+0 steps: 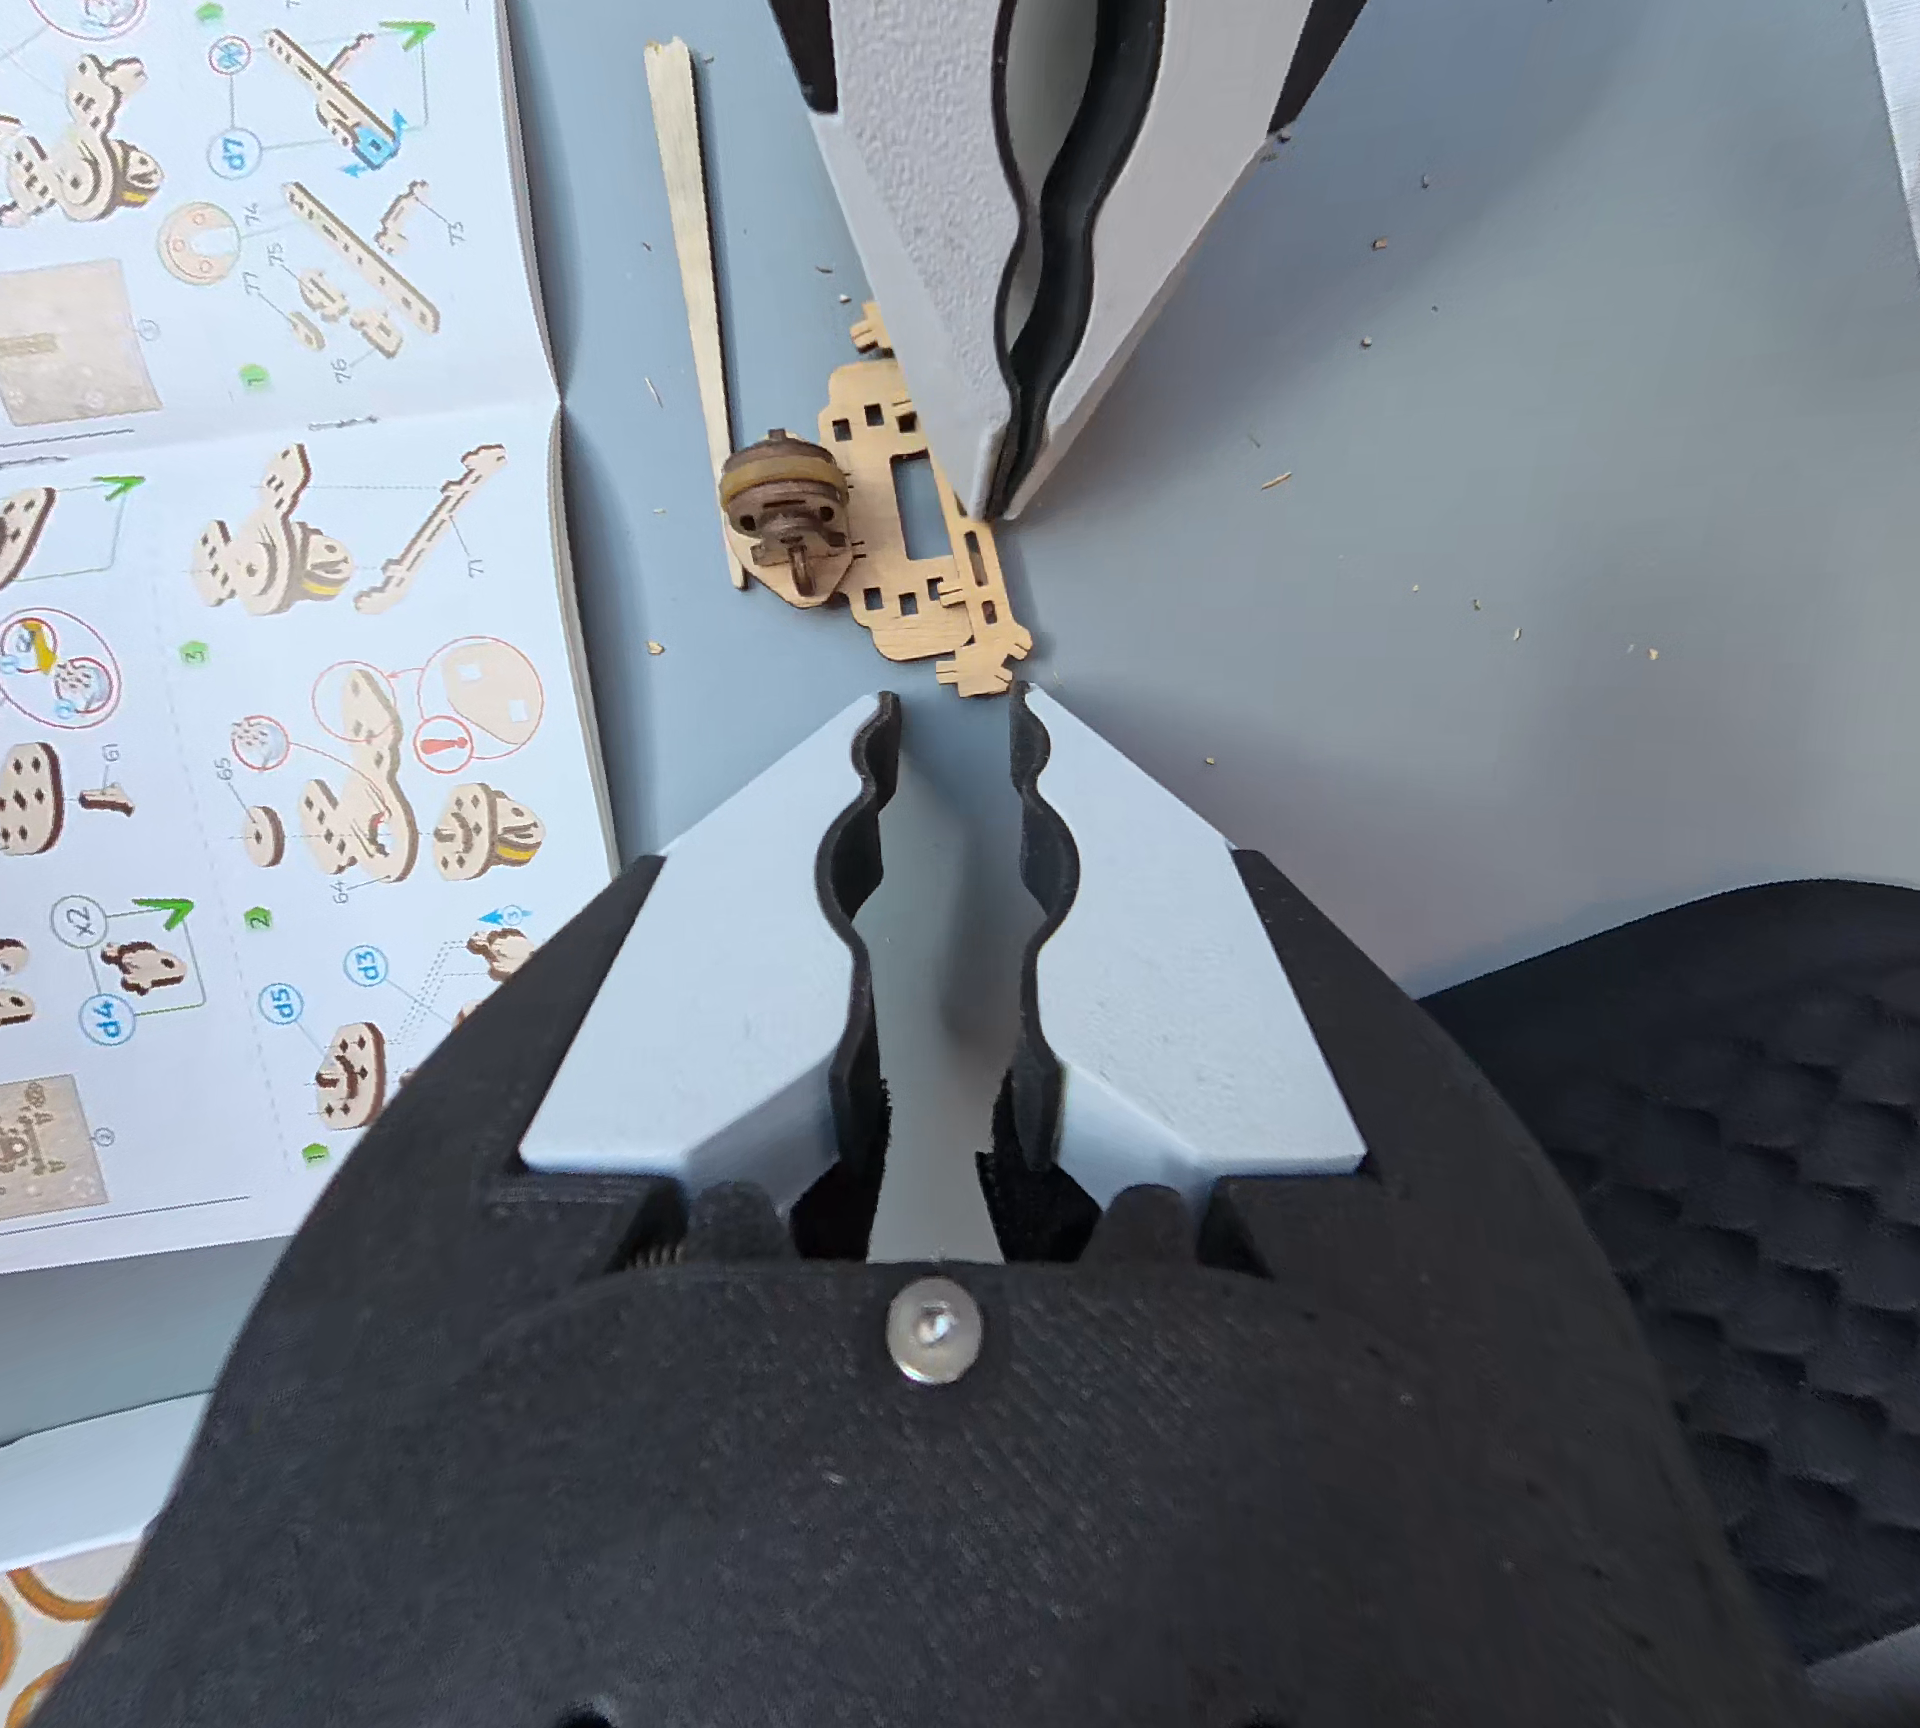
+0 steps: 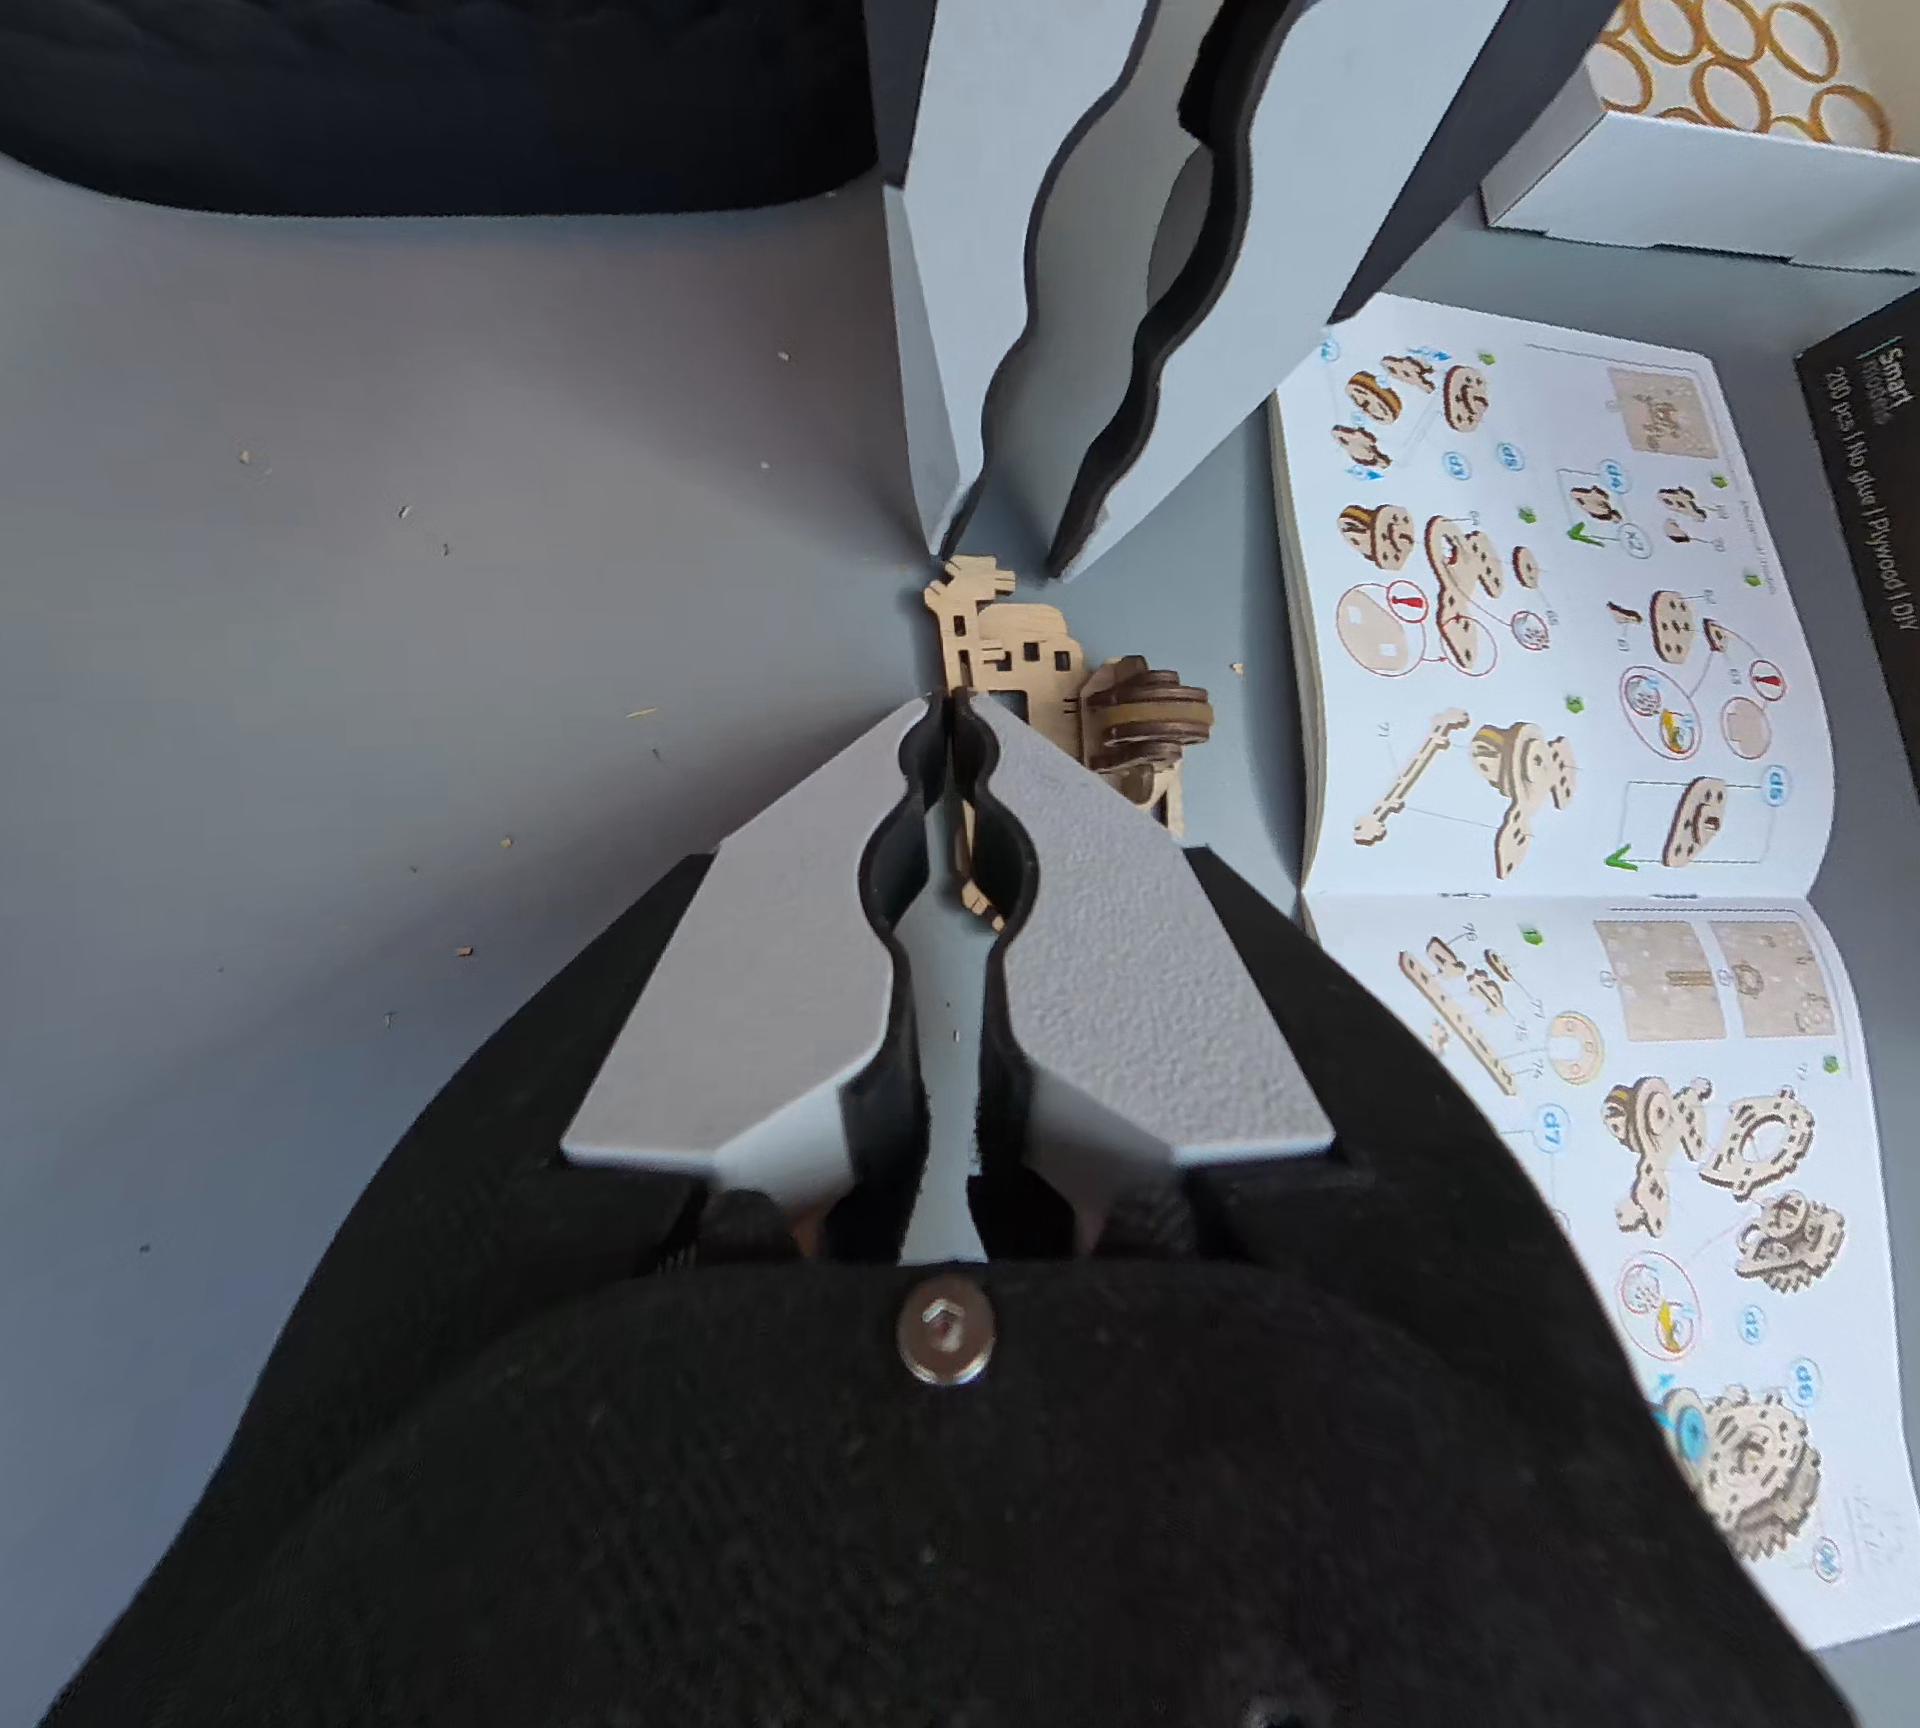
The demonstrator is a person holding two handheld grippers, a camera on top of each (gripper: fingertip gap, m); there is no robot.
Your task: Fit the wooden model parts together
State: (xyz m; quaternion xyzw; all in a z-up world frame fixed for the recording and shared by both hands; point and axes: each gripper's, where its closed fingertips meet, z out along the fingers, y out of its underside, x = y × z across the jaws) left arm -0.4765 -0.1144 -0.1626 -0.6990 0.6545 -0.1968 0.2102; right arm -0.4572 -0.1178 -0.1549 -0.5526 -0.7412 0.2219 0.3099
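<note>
On the grey table lies a flat wooden plate with square holes. A round dark wheel assembly stands on its left side, and a notched wooden strip lies along its right edge. My left gripper is open and empty, its fingertips just short of the strip's near end. My right gripper is shut, its tip down at the strip beside the plate. The strip shows behind its pads. The right gripper also shows in the left wrist view, and the left gripper in the right wrist view.
An open instruction booklet lies left of the parts, with a thin wooden stick beside it. A black padded cushion is at the right. A white box of gold rings and a black box stand beyond the booklet. My left and right fingertips are right by each other. It is some 8 cm from my right tips to the thin wooden stick.
</note>
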